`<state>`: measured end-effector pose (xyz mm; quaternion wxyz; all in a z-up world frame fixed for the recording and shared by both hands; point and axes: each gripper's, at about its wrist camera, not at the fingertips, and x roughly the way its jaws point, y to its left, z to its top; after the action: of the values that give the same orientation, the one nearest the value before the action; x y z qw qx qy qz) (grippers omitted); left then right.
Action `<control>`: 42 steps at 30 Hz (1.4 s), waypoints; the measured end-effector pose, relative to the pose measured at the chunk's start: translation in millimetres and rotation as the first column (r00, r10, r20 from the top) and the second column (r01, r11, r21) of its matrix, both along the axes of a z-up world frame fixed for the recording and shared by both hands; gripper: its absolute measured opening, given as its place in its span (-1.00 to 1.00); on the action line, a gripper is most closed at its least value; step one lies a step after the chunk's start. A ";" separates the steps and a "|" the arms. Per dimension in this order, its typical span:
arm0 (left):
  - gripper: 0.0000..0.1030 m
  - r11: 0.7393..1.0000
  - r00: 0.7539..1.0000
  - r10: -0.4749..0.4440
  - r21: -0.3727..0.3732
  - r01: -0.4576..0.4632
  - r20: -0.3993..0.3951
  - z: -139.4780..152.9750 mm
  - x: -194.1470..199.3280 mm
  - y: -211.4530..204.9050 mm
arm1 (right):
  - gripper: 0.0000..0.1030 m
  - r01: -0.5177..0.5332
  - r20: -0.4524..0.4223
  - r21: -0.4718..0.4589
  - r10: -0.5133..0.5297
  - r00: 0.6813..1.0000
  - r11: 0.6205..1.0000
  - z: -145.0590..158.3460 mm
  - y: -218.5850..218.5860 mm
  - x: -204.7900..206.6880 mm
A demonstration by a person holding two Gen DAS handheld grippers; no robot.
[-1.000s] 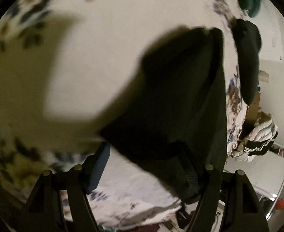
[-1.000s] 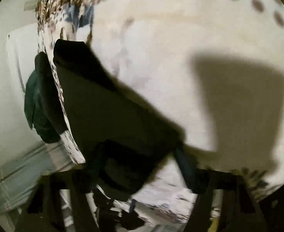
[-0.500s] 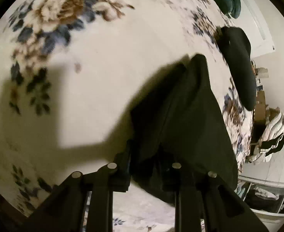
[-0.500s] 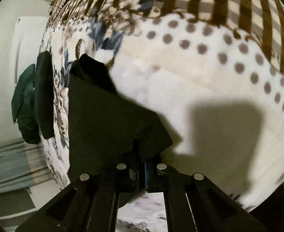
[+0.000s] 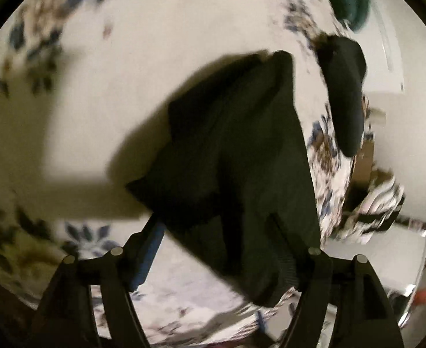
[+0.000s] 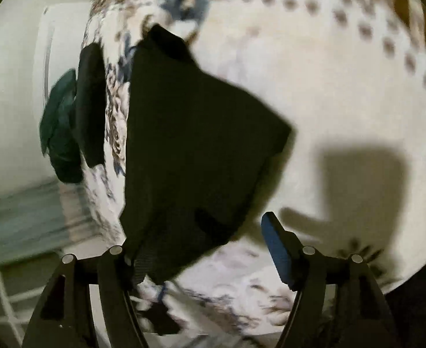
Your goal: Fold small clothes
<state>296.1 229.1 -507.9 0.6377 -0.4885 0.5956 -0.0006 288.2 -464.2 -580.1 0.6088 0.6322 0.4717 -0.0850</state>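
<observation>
A black garment (image 5: 236, 159) lies folded on the floral bedspread (image 5: 111, 87). It also shows in the right wrist view (image 6: 189, 145). My left gripper (image 5: 221, 246) is open just above the garment's near edge, its blue-padded left finger (image 5: 146, 255) clear of the cloth. My right gripper (image 6: 204, 246) is open too, with its blue-padded right finger (image 6: 276, 249) beside the garment's near corner. Neither gripper holds anything.
A second folded black piece (image 5: 346, 95) lies near the bed's edge, seen also in the right wrist view (image 6: 92, 104). A dark green item (image 6: 60, 127) lies beyond it. A striped cloth heap (image 5: 372, 211) sits off the bed.
Half a second ago both grippers were shut on the garment's near edge. Both have now opened and let the cloth go; it rests on the bed.
</observation>
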 end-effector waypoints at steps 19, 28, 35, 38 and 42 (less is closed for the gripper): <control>0.18 0.982 0.989 -0.146 0.122 0.142 0.023 25.0 -4.7 16.7 | 0.48 0.087 -0.050 -0.043 -0.089 0.995 0.995 -1.8 -25.4 -19.2; 0.29 0.890 0.940 -0.338 0.337 0.308 0.034 57.5 21.9 -23.0 | 0.50 -0.065 -0.037 -0.316 0.056 0.998 0.947 61.2 -46.3 6.9; 0.29 0.805 0.889 -0.457 0.436 0.403 0.022 46.7 65.2 -71.0 | 0.50 -0.259 -0.086 -0.506 0.250 0.964 0.823 65.3 -70.2 145.7; 0.31 0.785 0.879 -0.477 0.450 0.425 0.002 39.5 73.3 -81.0 | -0.06 -0.395 -0.171 -0.517 0.361 0.917 0.759 45.8 -68.2 190.7; 0.50 0.803 0.889 -0.458 0.431 0.412 0.003 35.1 74.9 -83.3 | -0.87 -0.396 -0.176 -0.578 0.364 0.914 0.714 49.6 -67.6 197.0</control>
<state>371.0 145.9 -472.9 0.7409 -0.1895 0.6427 -0.0455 485.2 -531.8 -530.5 0.7700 0.2927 0.5543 -0.1190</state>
